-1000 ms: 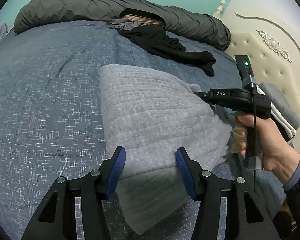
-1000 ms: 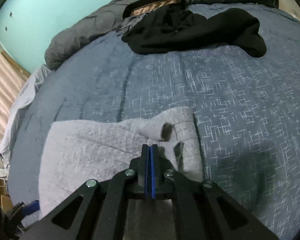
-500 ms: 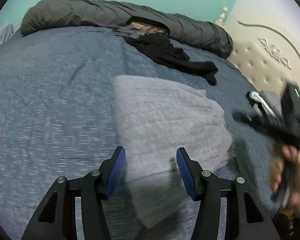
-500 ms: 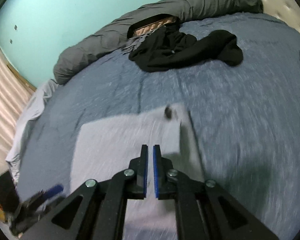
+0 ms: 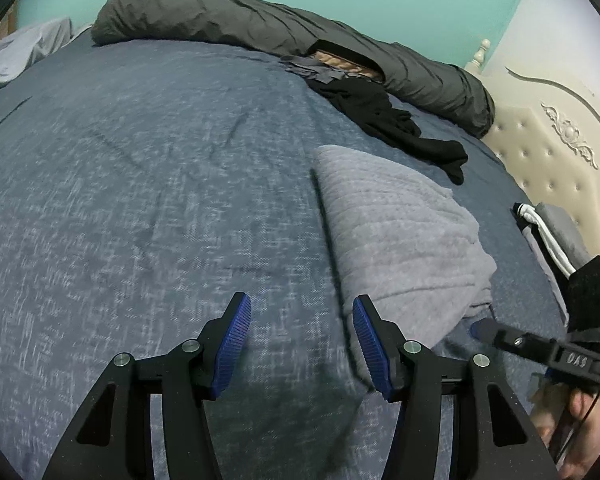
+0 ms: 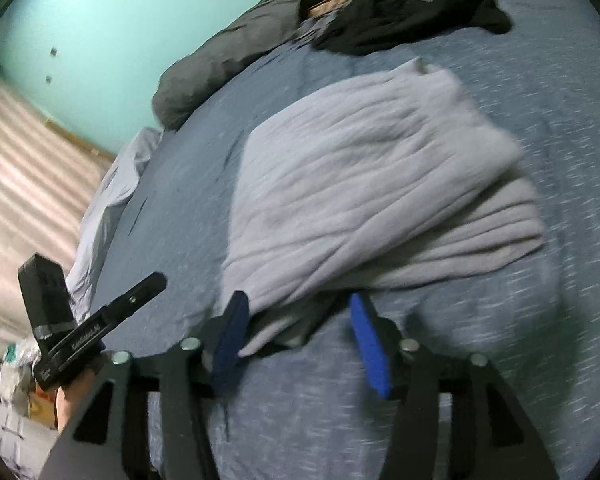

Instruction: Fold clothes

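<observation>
So your grey sweater (image 6: 364,184) lies folded on the bed (image 5: 140,200), left gripper (image 5: 302,344) apart and empty, right gripper (image 6: 300,340) opening off its edge; black garment (image 5: 388,124) still unfolded.

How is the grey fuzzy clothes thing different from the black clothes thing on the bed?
The grey garment is pale and folded over into a fairly neat layered shape; the black garment is dark and lies in a crumpled heap. The grey one lies nearer the cameras; the black one lies farther back, against the rolled dark duvet. Both rest on the blue bedspread, held by neither tool.
</observation>
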`<action>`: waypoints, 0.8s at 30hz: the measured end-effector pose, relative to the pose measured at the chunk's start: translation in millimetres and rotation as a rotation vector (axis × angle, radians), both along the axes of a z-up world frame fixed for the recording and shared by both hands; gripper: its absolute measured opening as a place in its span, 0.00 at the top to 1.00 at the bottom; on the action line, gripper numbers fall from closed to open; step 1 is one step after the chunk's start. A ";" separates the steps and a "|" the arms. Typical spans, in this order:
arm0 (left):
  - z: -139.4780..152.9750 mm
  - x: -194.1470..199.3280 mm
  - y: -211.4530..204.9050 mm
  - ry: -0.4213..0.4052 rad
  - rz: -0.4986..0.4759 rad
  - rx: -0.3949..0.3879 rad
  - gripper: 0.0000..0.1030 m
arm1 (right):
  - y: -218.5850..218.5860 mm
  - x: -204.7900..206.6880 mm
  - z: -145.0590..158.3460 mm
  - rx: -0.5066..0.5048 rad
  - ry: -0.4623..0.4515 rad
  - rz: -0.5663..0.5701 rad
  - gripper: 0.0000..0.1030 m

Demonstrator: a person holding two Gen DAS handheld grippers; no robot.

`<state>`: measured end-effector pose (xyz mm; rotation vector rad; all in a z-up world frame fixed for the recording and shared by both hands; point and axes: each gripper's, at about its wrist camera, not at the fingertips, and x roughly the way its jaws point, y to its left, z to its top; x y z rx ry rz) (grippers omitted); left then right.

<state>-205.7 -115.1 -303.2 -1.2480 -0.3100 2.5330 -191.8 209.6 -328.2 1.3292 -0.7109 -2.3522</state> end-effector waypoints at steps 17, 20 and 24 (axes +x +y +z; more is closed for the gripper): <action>7.2 6.8 -27.9 0.020 0.044 0.028 0.44 | -70.7 -27.4 -35.9 0.045 -0.096 0.033 0.43; 7.5 6.0 -29.1 0.019 0.047 0.032 0.44 | -74.4 -33.1 -40.8 0.025 -0.102 0.033 0.43; 7.8 6.8 -29.5 0.021 0.049 0.033 0.44 | -70.1 -30.9 -44.3 0.013 -0.092 0.039 0.71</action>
